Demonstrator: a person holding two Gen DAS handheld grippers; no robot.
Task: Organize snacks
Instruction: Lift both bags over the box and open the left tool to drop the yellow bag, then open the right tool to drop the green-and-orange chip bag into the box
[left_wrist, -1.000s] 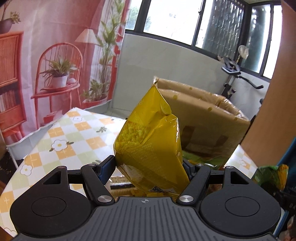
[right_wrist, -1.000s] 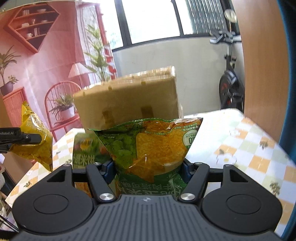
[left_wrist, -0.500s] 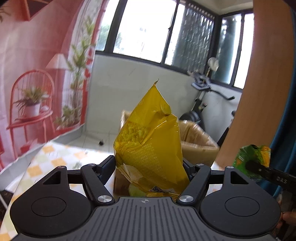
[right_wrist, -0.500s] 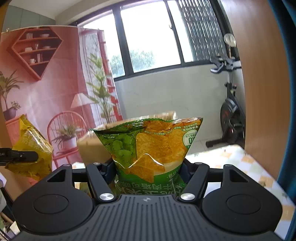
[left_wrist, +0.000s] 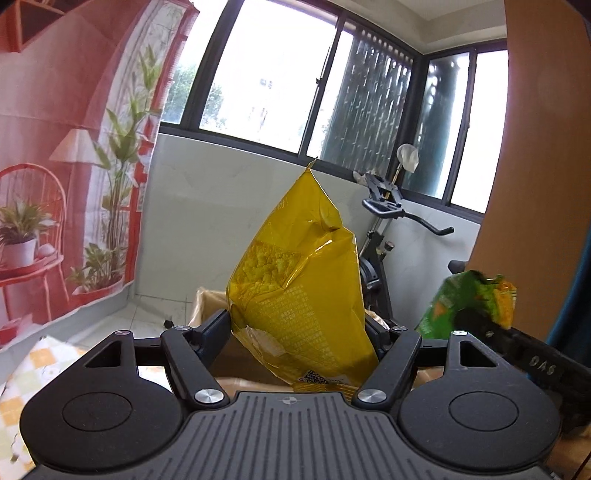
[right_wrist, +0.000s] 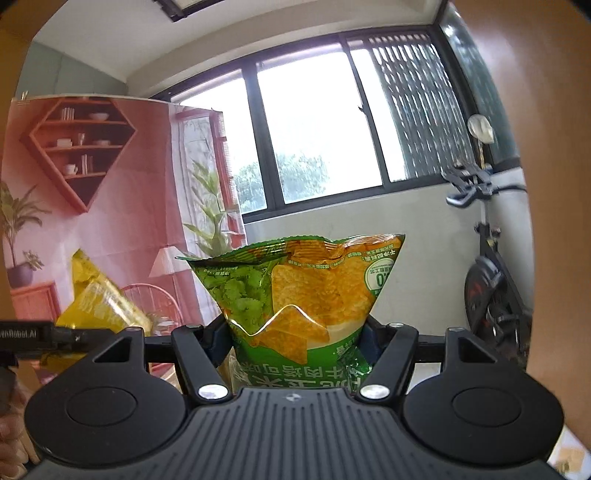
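I've got the left gripper (left_wrist: 299, 325) clamped on the yellow snack bag (left_wrist: 295, 295), both pads pressed into its lower sides, bag standing upright with the pointed top corner up and a slight lean, held in the air over the open cardboard box (left_wrist: 207, 306), which peeks out behind and below the fingers. Right gripper (right_wrist: 297, 328) is clamped on the green chip bag (right_wrist: 299, 295), printed upside down in my view, flared end up, squeezed at its narrower lower part; a bit of the box rim shows just under it but it's mostly hidden. Both bags are off the table, neither touching the box as far as I can see. From the left wrist view the green bag sits at the right, pinched in the right gripper's finger, just beside and a little lower than the yellow one; from the right wrist view the yellow bag is at the left edge, held by the left gripper's finger, well apart from the green bag. Checkered tablecloth (left_wrist: 26, 373) only visible at the lower left corner of the left view. Backdrop is a printed pink room curtain (right_wrist: 92, 206), windows (right_wrist: 314, 129) and an exercise bike (right_wrist: 491, 280) against the wall, wooden panel (left_wrist: 532, 166) at right
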